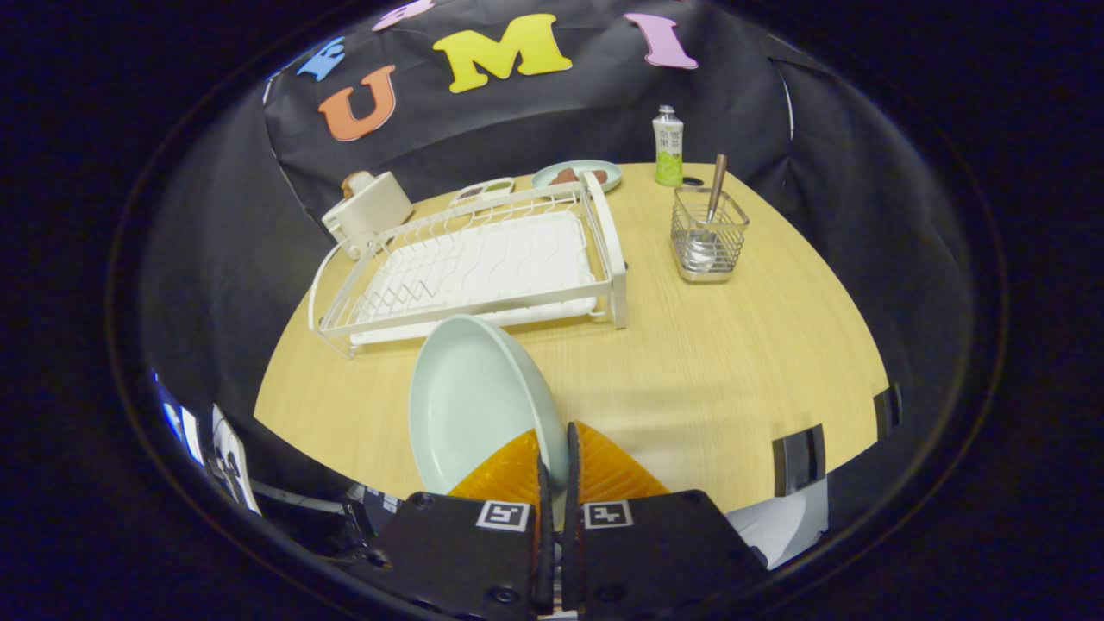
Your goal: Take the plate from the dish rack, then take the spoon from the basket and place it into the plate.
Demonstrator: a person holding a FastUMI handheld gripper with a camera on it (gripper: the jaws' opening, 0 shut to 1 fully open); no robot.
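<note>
A: Where's the claw (559, 448) at?

B: Clenched on the plate (470, 397). Both fingers pinch its rim, and the plate stands on edge, tilted, just ahead of them, above the table (733, 362) and clear of the rack (483, 267).

A: So step one is nearly done?

B: I'd say so. The rack is bare and the plate is out of it, but it is held, not set down. Whether its far edge touches the wood, I can't tell.

A: Next?

B: Lay the plate flat on open table, probably this side of the rack, and let go. Then go for the spoon (714, 194). It stands upright in the wire basket (709, 237), handle up, right of the rack and well beyond the fingers. The handle is thin, so the grip must be square and the lift straight up to clear the wire.

A: Anything else around?

B: A light wooden table. Behind the rack: a toaster (369, 211), a small tray (485, 190), a second plate (576, 175) with something brown on it, and a bottle (668, 147) near the basket. Black cloth behind it all.
</note>
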